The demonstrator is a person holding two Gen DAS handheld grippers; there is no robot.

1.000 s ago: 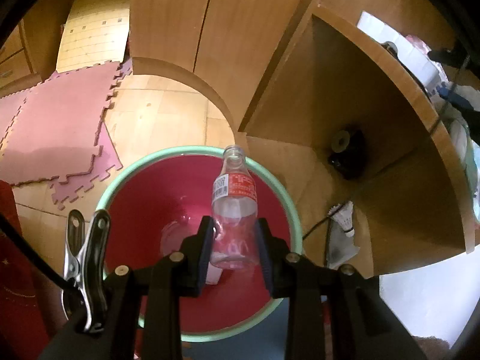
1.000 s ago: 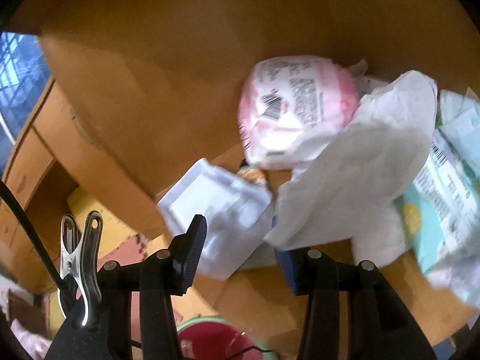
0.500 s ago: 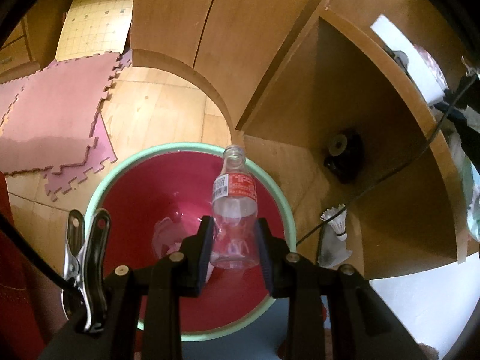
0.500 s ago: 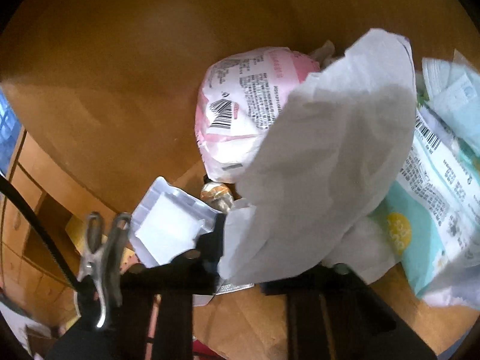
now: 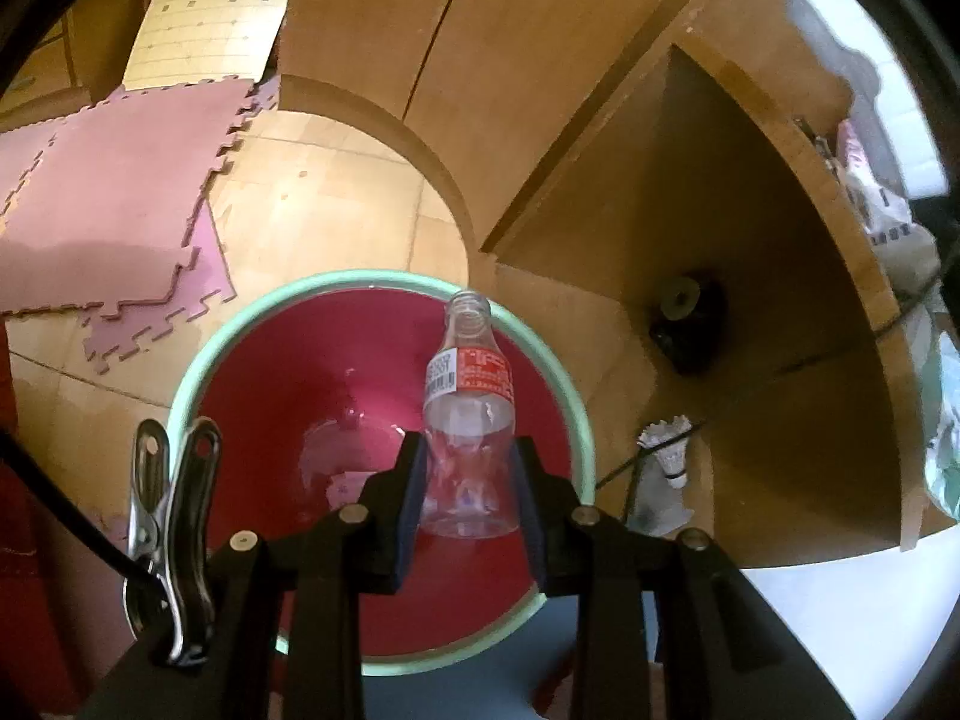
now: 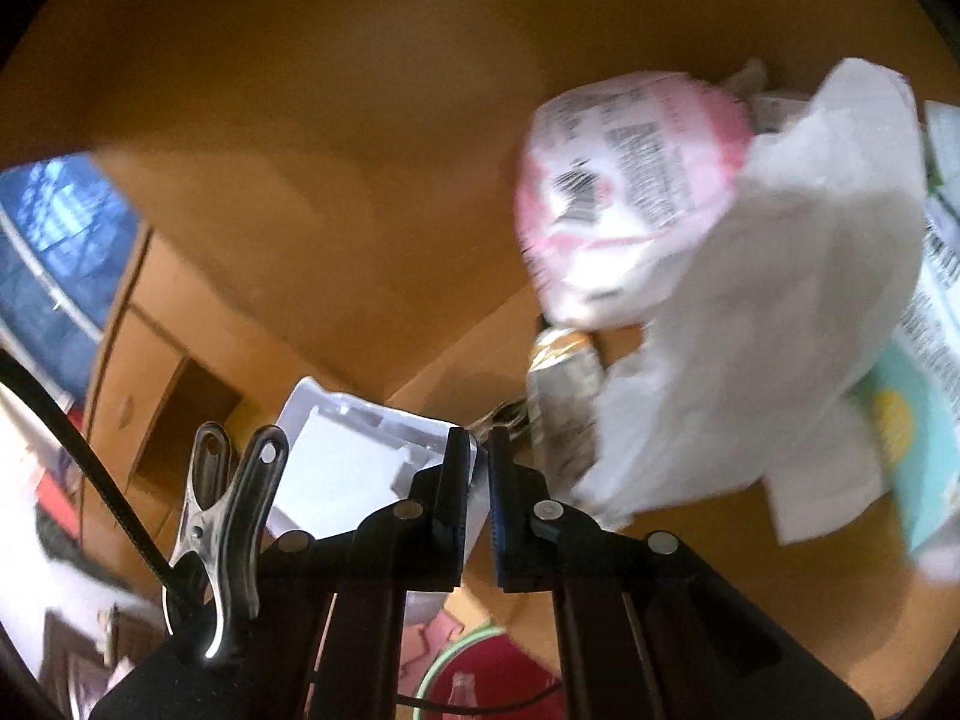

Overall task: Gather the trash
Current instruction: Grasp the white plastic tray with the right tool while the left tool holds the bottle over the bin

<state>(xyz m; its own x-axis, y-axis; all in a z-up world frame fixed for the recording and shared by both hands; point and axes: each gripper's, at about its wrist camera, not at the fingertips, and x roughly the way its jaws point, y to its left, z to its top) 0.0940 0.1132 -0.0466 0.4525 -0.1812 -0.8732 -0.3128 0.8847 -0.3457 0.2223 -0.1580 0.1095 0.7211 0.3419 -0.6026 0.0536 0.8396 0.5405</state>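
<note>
Bottle over the bin, tray edge pinched

The left tongs [image 5: 471, 483] clamp an empty clear bottle [image 5: 470, 420] above the red, green-rimmed bin [image 5: 240, 360]. The right tongs [image 6: 478, 480], nearly closed, pinch the edge of a white plastic tray [image 6: 354, 462] on the wooden surface [image 6: 690, 540], beside a white paper sheet [image 6: 780, 330].

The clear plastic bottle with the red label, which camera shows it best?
The left wrist view: the bottle stands large and sharp between the left gripper's pads, over the red basin. The right wrist view shows only its small, dim top at the bottom edge.
</note>
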